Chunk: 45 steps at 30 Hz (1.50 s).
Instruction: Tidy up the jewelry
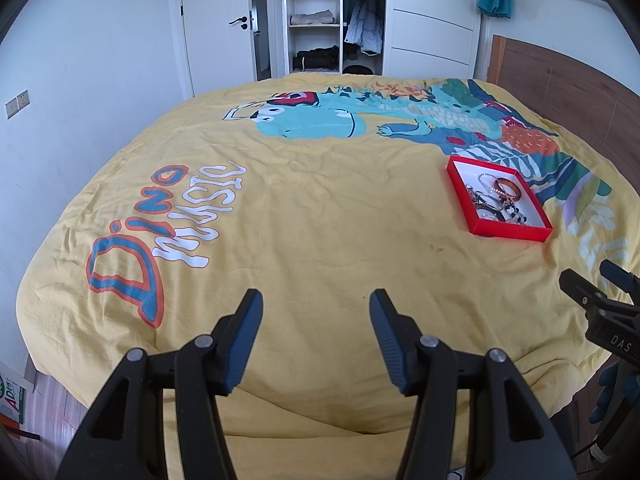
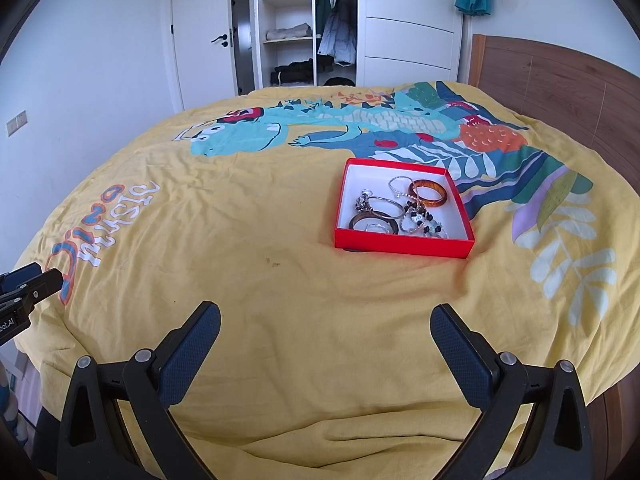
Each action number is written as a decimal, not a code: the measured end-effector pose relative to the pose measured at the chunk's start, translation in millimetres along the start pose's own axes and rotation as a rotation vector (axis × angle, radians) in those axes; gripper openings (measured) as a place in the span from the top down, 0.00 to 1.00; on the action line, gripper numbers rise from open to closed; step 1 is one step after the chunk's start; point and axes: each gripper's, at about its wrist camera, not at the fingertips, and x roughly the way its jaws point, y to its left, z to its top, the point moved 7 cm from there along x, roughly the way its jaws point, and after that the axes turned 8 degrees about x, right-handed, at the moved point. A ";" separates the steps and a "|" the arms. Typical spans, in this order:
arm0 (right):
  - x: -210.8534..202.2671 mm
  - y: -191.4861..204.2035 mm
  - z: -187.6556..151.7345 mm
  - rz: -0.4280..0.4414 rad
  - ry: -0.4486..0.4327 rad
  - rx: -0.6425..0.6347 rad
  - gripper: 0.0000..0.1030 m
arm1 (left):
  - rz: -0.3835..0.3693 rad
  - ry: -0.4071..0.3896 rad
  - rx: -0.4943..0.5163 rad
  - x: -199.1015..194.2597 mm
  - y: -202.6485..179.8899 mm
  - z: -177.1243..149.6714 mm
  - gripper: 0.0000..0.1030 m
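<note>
Jewelry [image 2: 404, 208] piled in red box [image 2: 404, 246] on bed; both grippers [image 1: 316, 312] [image 2: 326, 324] spread, nothing held

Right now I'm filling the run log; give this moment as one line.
left tool open, empty | right tool open, empty | jewelry in red tray on yellow duvet | nothing grasped

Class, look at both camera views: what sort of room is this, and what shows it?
Most likely a bedroom: a bed with a yellow dinosaur duvet, a wooden headboard, and an open wardrobe with hanging coats.
</note>
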 end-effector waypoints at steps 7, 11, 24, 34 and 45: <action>0.3 0.1 -0.3 0.000 0.001 0.000 0.00 | 0.002 0.007 -0.004 3.0 1.8 -3.5 0.48; 1.6 -0.9 -3.0 -0.002 0.005 -0.003 0.00 | 0.003 0.014 -0.004 8.2 4.0 -10.3 0.48; 10.5 -6.4 -6.5 -0.010 0.027 -0.007 0.00 | -0.005 0.040 0.005 18.4 1.5 -11.9 0.48; 25.4 -8.9 -13.1 -0.022 0.063 -0.009 0.00 | -0.013 0.082 0.005 35.8 0.1 -19.4 0.48; 42.2 -9.4 -20.5 -0.035 0.104 -0.012 0.00 | -0.024 0.120 -0.001 53.2 0.6 -25.9 0.48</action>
